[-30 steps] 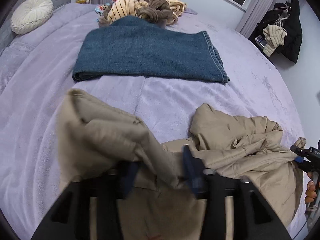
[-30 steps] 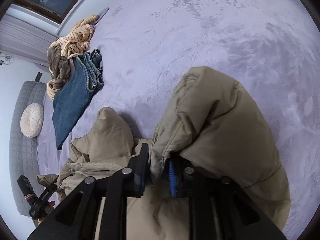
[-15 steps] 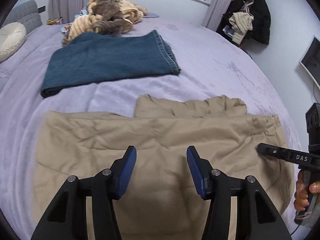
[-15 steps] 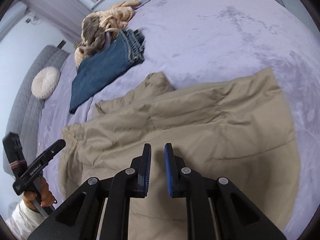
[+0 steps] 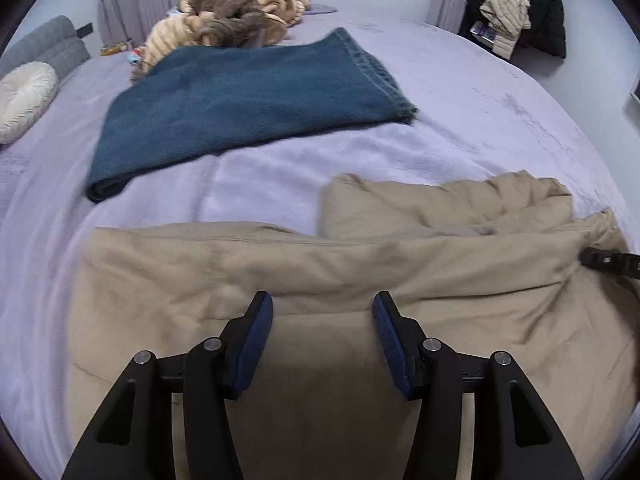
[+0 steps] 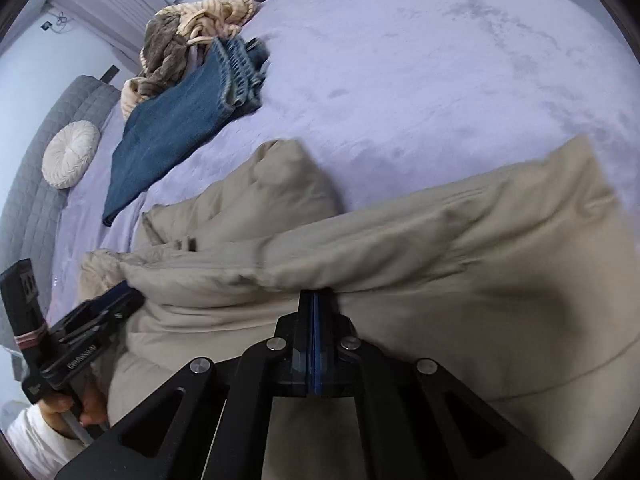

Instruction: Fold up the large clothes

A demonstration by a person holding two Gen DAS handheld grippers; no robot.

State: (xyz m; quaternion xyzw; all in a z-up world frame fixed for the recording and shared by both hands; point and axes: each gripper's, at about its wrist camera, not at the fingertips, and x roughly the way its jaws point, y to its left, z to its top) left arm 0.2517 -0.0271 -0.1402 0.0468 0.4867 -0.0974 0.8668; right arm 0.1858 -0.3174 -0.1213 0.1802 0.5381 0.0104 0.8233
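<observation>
A: Where is the garment?

B: The tan padded coat lies spread on the lavender bed, filling the near half of the left wrist view from about 8 o'clock round to 4 o'clock. A puffy lump of it, perhaps a hood or sleeve, bunches up at about 2 o'clock.

A: And the left gripper?

B: It hovers over the coat with its blue-padded fingers spread apart. Nothing sits between them; the fabric shows in the gap below. Whether the tips touch the cloth I cannot tell.

A: The right gripper?

B: Its jaws have just been closing, and now the fingers are pressed together, with only a thin blue line between them. Their tips meet a raised fold of the coat at the centre of the right wrist view. Whether any fabric is caught I cannot tell.

A: Can either camera see the other tool?

B: Yes. In the right wrist view the left gripper sits at 8 o'clock, held by a hand with a white sleeve.

A: What else is on the bed?

B: Folded blue jeans lie at 11 o'clock, well apart from the coat. Beyond them is a heap of striped and brown knitwear. A round cream cushion rests at 9 o'clock by a grey headboard.
</observation>
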